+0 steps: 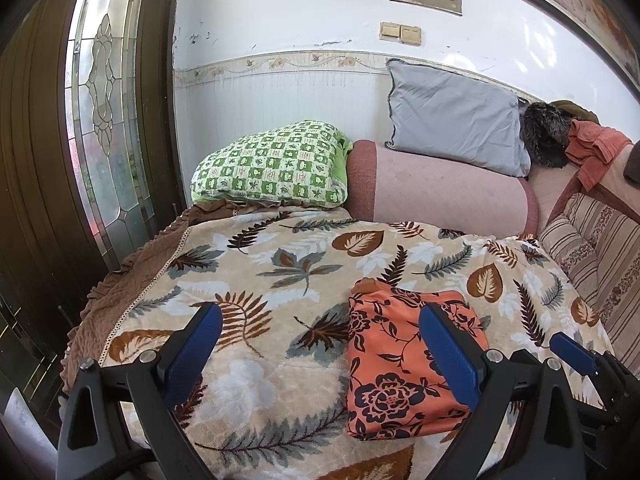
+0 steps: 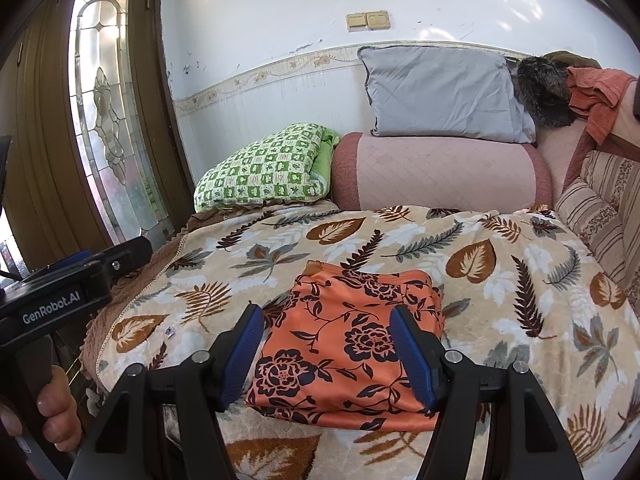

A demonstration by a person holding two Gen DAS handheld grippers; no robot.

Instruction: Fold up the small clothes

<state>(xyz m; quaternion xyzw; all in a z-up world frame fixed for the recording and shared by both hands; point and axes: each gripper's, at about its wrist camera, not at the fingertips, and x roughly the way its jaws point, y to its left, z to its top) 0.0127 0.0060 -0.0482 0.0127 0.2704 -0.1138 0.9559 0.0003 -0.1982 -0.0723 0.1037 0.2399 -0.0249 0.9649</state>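
Note:
An orange garment with a dark flower print [image 1: 394, 364] lies folded into a flat rectangle on the leaf-patterned blanket [image 1: 260, 264]. It also shows in the right wrist view [image 2: 344, 344]. My left gripper [image 1: 320, 352] is open and empty, held above the blanket just left of the garment. My right gripper [image 2: 326, 354] is open and empty, raised above the garment's near half. The right gripper's blue tip shows in the left wrist view [image 1: 570, 352]. The left gripper's body shows at the left of the right wrist view [image 2: 72, 284].
A green checked pillow [image 1: 268, 164] and a pink bolster [image 1: 440, 188] lie at the back of the bed. A grey pillow [image 1: 452, 116] rests on the bolster. Striped cushions [image 2: 600, 208] line the right side. A glass-panelled door [image 1: 104, 100] stands at the left.

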